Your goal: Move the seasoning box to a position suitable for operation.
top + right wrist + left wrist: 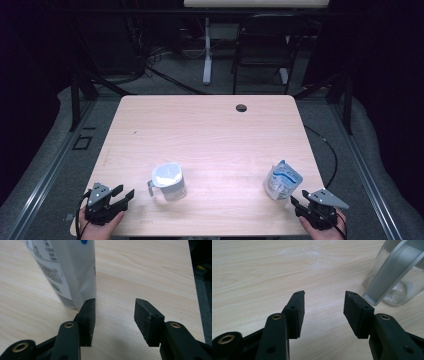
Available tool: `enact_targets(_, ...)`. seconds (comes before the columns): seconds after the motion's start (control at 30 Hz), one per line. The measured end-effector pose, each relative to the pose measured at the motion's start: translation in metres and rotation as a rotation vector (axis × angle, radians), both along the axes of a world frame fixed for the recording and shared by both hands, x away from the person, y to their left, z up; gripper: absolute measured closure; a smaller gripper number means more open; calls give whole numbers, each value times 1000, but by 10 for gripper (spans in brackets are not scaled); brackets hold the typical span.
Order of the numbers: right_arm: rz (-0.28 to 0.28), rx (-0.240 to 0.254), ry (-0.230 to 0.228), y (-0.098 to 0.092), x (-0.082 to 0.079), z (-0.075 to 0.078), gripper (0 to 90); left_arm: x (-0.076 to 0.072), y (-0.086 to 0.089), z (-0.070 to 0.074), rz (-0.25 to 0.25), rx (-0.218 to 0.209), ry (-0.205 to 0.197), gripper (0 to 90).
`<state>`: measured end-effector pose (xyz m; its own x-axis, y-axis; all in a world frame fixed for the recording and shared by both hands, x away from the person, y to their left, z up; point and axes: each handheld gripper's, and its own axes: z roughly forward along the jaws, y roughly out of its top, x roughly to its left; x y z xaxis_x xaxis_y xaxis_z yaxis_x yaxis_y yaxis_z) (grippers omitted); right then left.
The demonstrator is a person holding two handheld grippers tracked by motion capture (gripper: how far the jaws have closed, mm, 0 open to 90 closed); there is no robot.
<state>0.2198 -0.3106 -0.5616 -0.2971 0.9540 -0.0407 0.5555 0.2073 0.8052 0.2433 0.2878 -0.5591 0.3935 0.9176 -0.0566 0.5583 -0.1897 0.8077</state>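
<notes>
— How many containers are counted on the surface (210, 125)?
— Two: one clear jug (168, 181) with a handle and one white pouch (282, 180).
— And tools?
— Two grippers are counted, the left gripper (123, 194) and the right gripper (297, 202), each with two black jaws, four in all.
— Anything else?
— One round hole (241, 107) is seen in the surface, and one chair (262, 47) behind it.

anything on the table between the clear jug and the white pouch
Nothing: in the high view, bare wooden table runs between the jug and the pouch.
</notes>
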Motion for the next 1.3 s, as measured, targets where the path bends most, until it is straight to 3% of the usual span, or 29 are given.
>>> enact_targets(0.07,-20,4,-3,0,2,0,522,0,1,1,-3,-20,5,532)
enact_targets(0.17,-1,8,14,1,4,-3,520,0,4,0,-7,-80,23,559)
enact_targets(0.2,-1,8,14,1,4,-3,520,0,4,0,-7,-80,23,560)
enact_targets(0.3,5,3,20,0,4,-2,519,-2,1,1,-25,-57,27,556)
enact_targets(0.4,-11,28,9,-2,2,2,516,-8,-3,3,-53,-33,16,538)
enact_targets(0.5,-26,48,6,-1,0,4,516,-12,-5,5,-61,-46,12,535)
enact_targets(0.77,-11,38,13,3,2,3,516,-16,-19,10,-115,-40,-15,536)
enact_targets(0.93,-12,35,21,2,1,2,516,-9,-32,17,-121,-43,19,529)
enact_targets(1.03,-25,59,18,0,-2,3,512,-5,-42,21,-139,3,50,509)
enact_targets(1.1,-25,58,15,-1,-3,3,512,-1,-49,21,-153,58,58,501)
enact_targets(1.2,-27,63,13,-3,-4,5,511,5,-57,20,-145,40,56,486)
enact_targets(1.3,-38,78,10,-5,-5,5,509,11,-65,19,-136,48,52,506)
